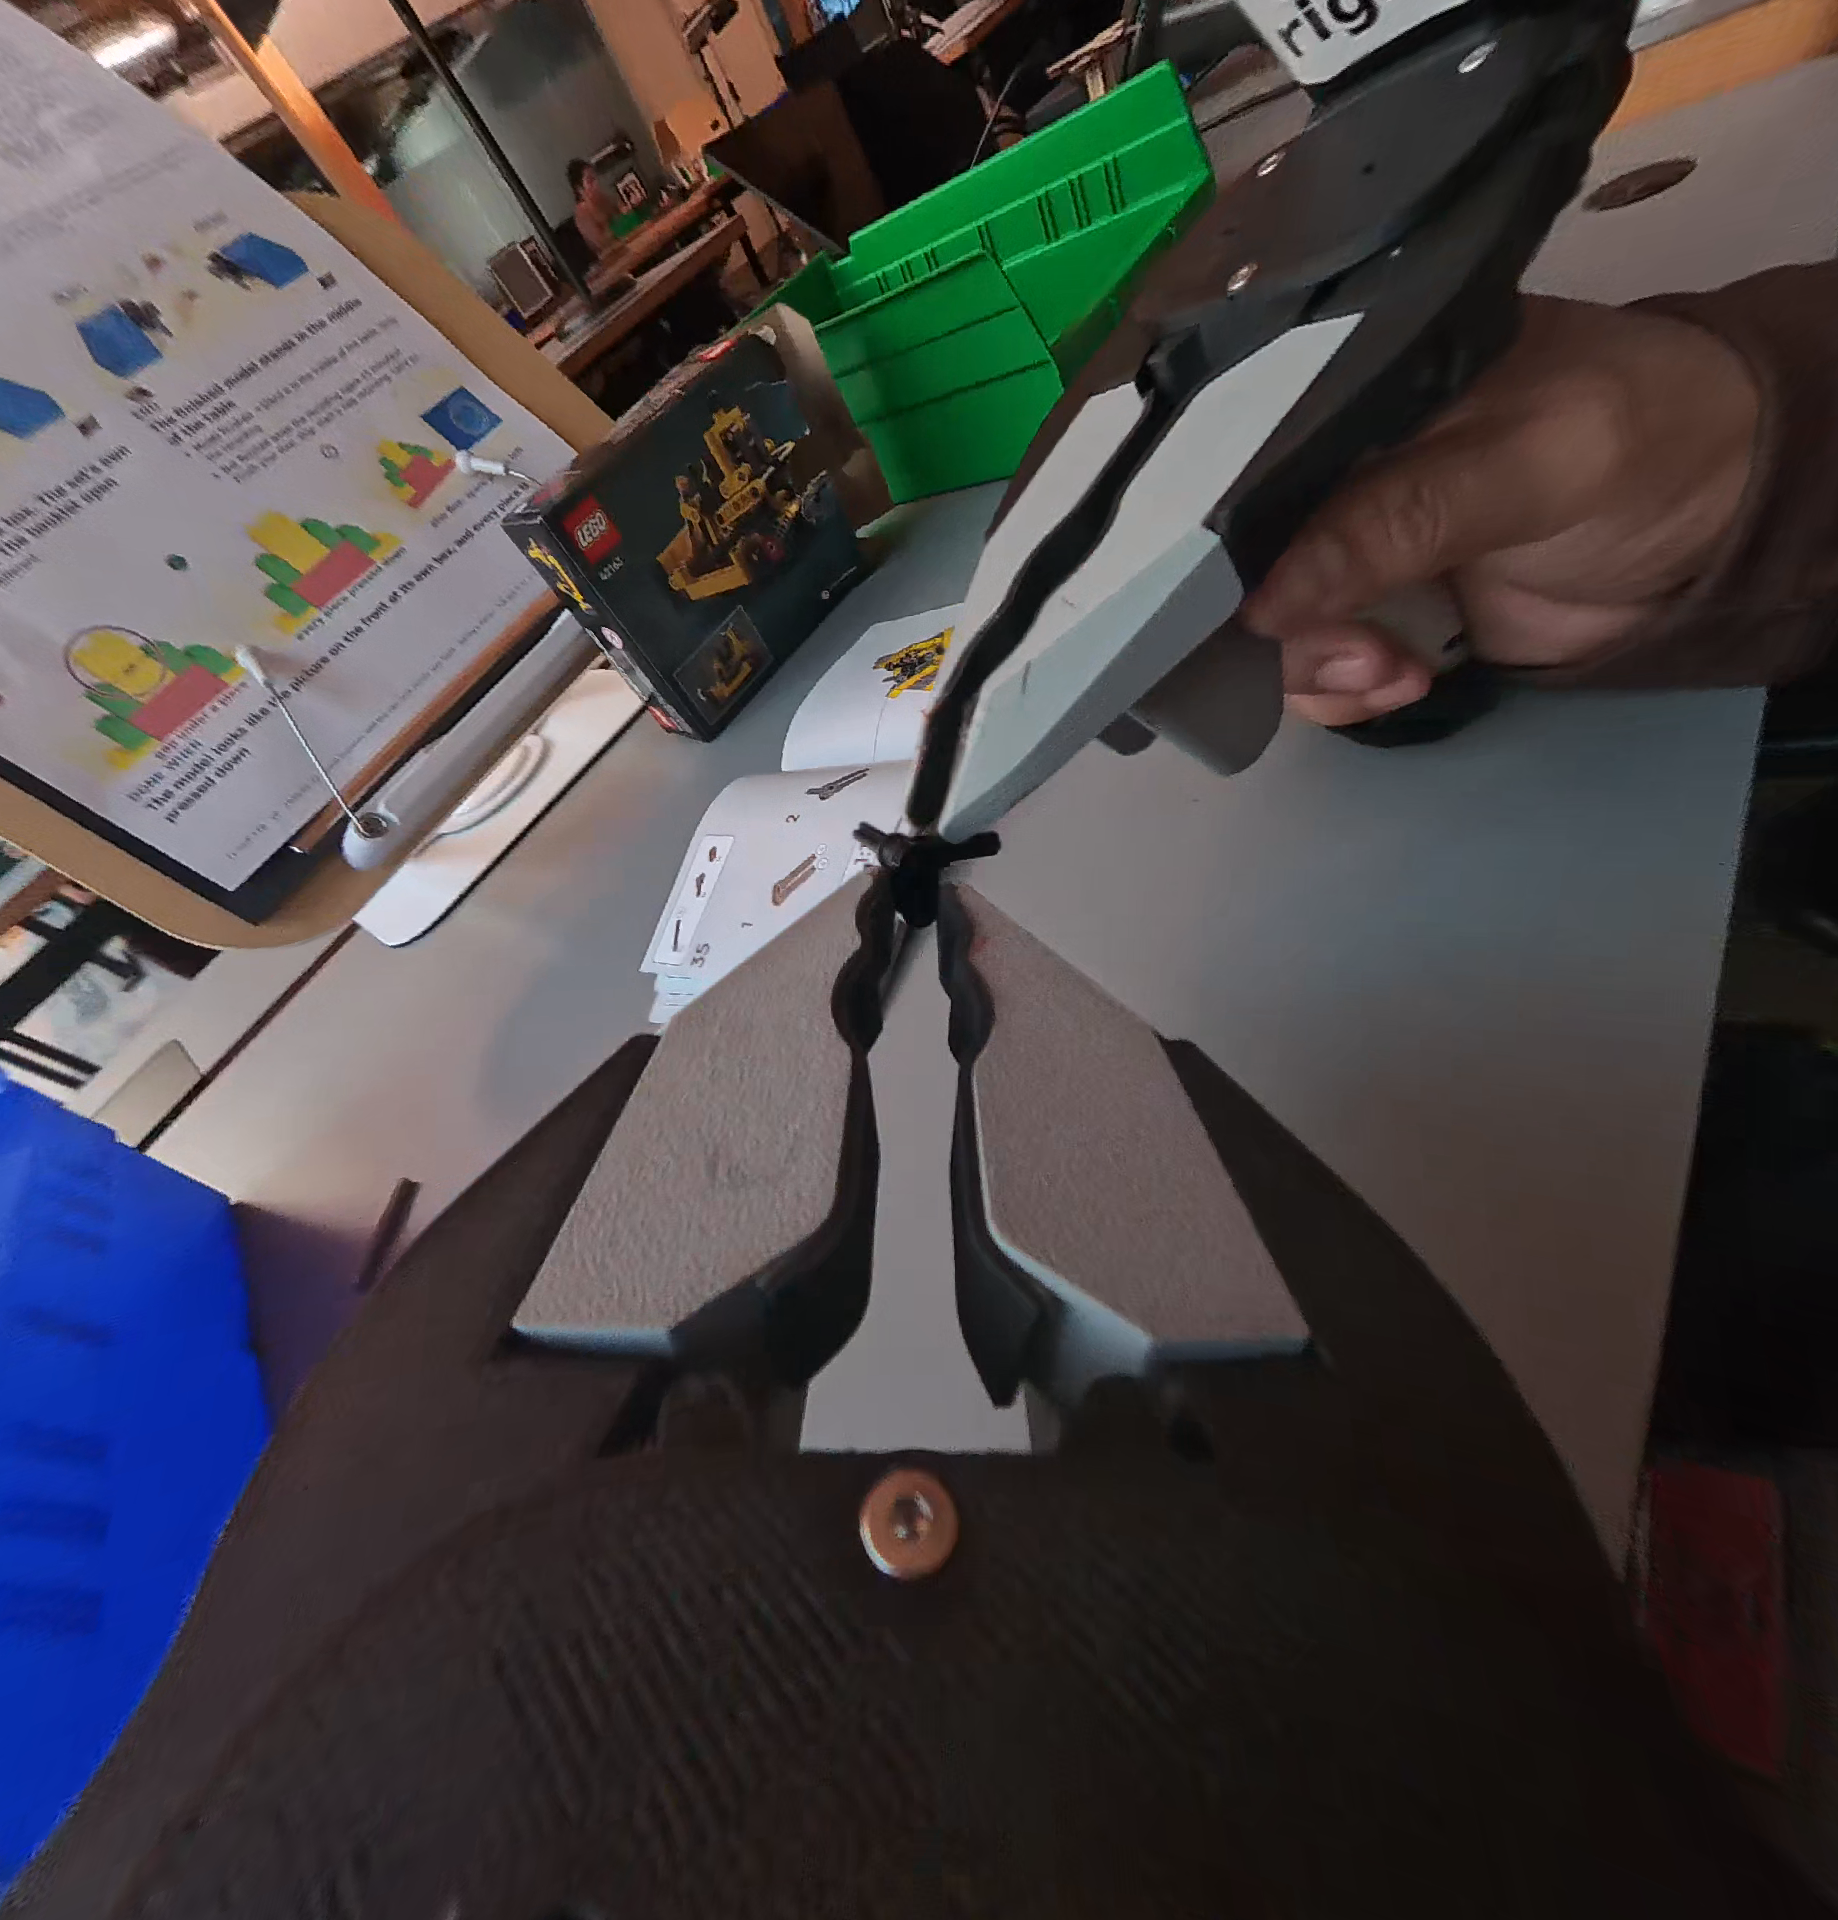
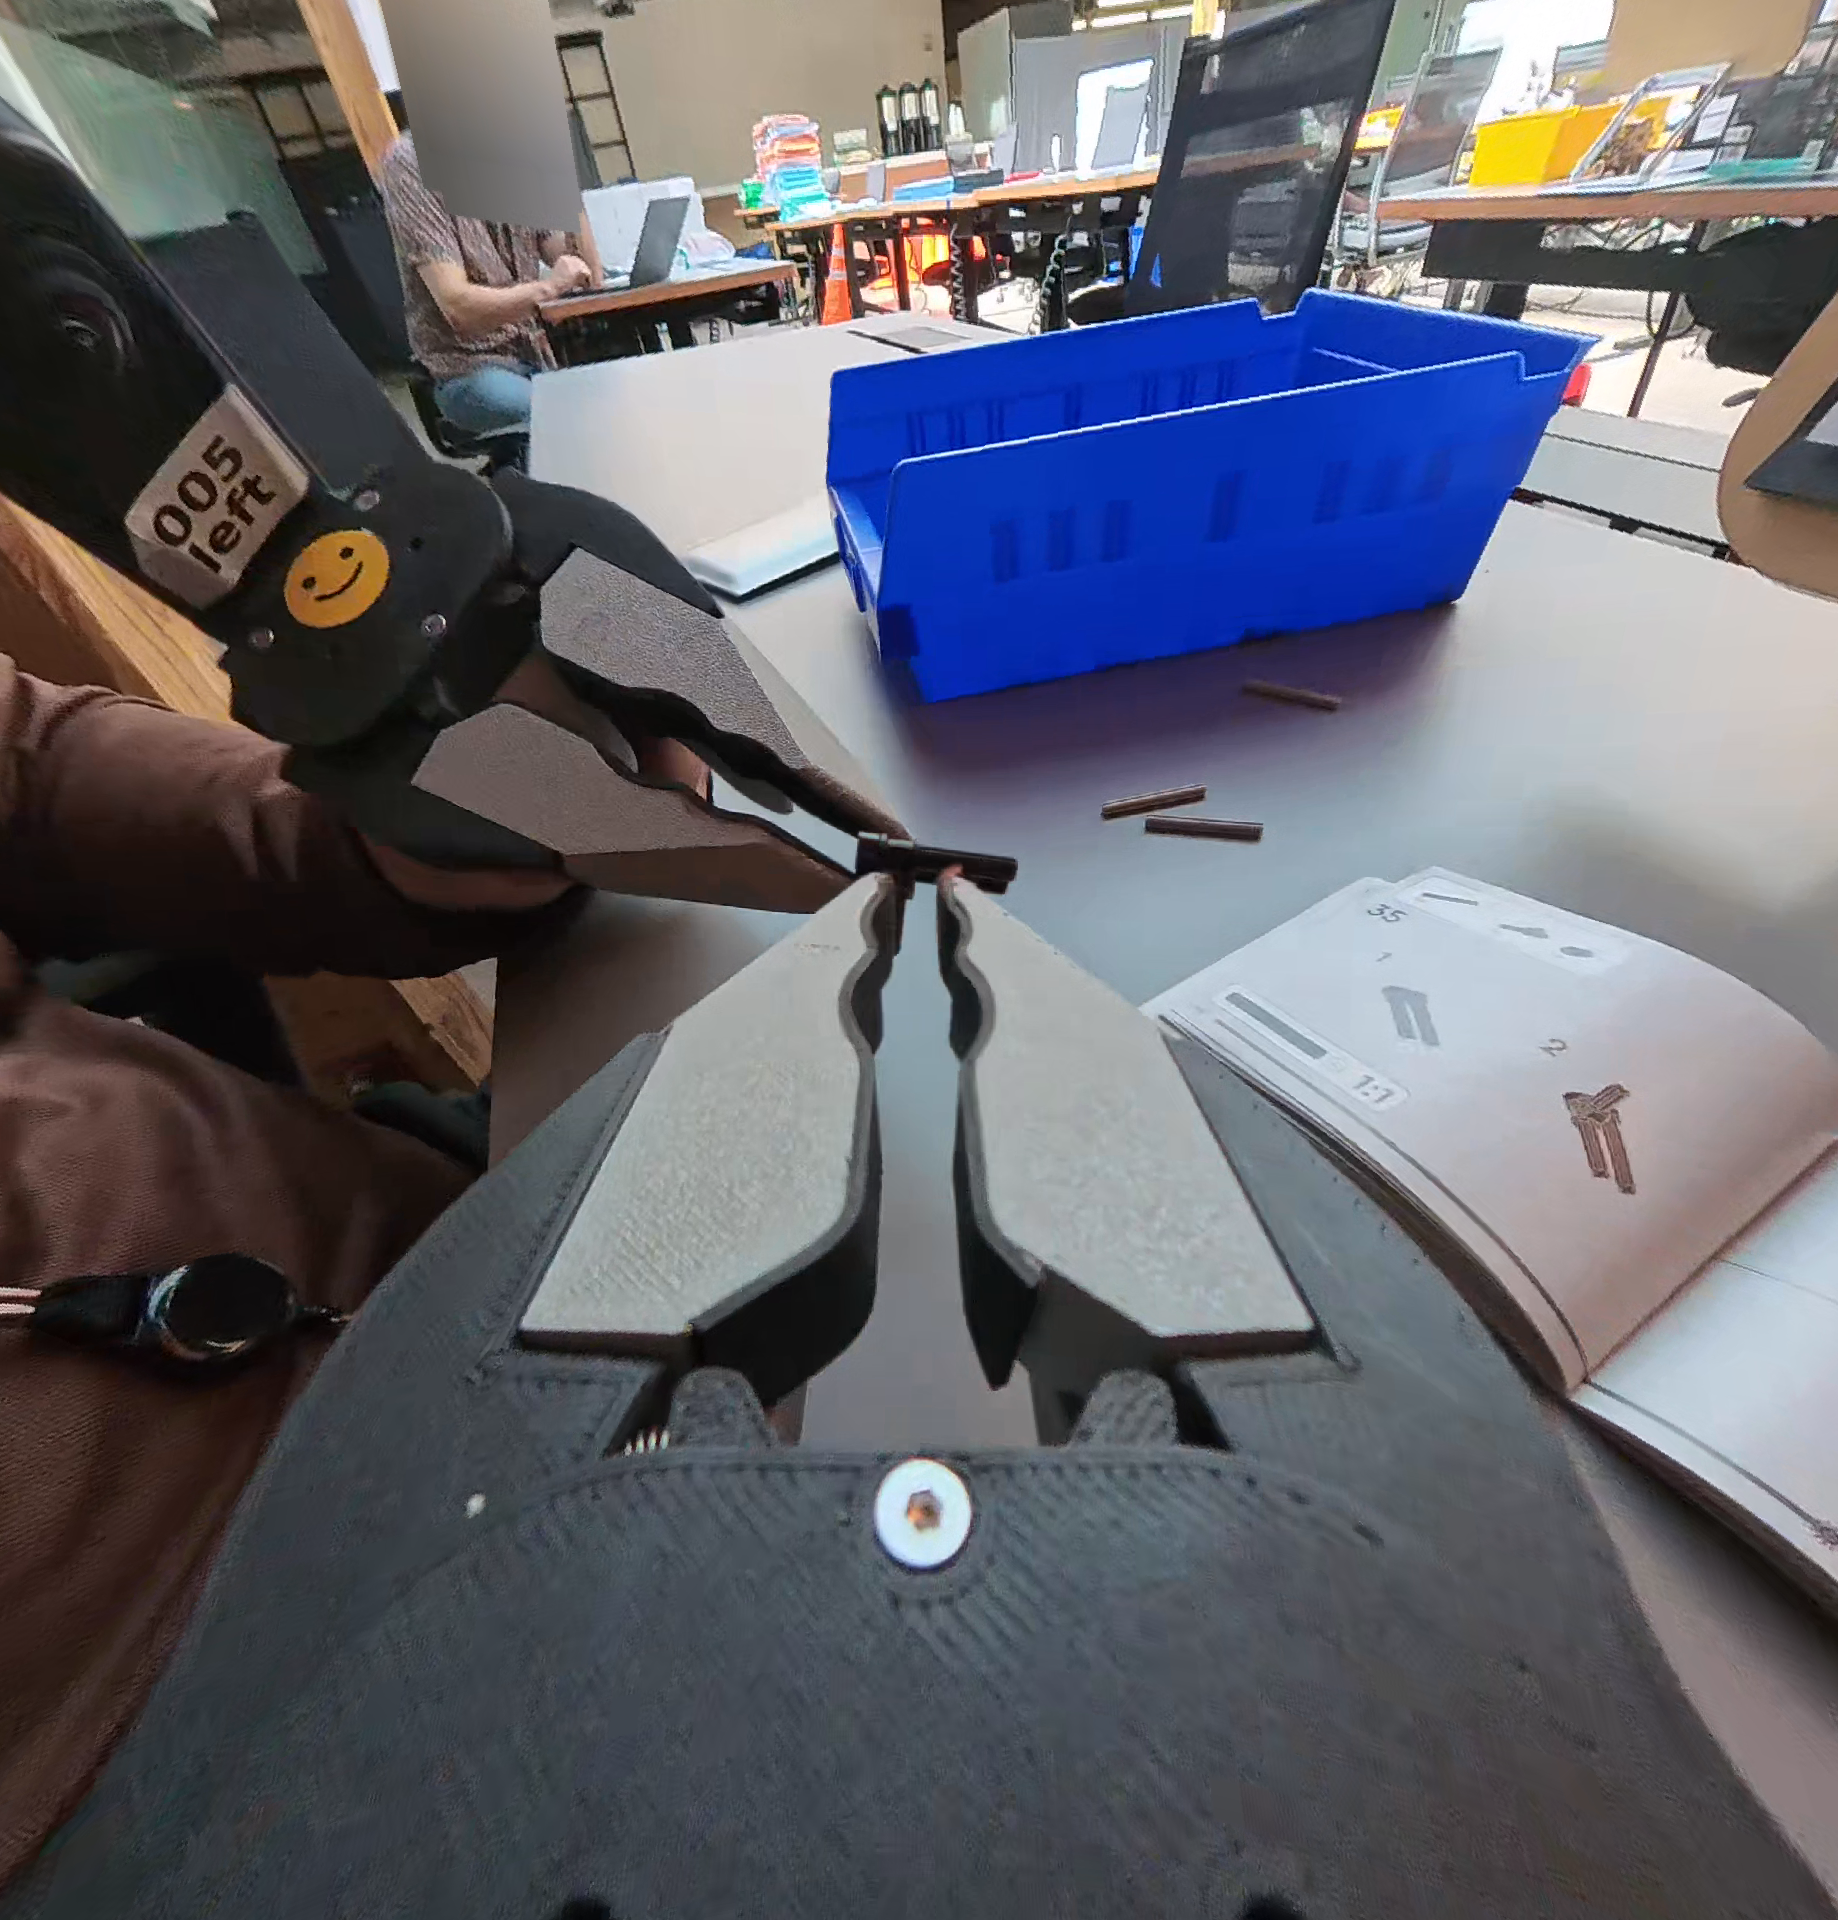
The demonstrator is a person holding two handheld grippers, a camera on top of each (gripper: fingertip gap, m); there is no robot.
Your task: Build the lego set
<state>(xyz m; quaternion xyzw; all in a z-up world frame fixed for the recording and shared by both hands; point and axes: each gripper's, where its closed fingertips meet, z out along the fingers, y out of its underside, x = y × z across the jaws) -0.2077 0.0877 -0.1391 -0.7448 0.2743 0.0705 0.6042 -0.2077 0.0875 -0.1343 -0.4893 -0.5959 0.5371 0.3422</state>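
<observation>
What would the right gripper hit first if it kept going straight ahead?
The small black piece right at the right gripper tips, which the left gripper also pinches. Beyond it lie loose rods on the table, though depth is hard to judge.

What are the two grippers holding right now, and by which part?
Both pinch one small black Lego piece above the table: left gripper on one end, right gripper on its short downward stem, other end free.

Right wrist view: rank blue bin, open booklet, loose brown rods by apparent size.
1. Blue bin
2. Open booklet, though it sits nearer the camera, so its true rank against the bin is unsure
3. Brown rods, all three look alike
</observation>
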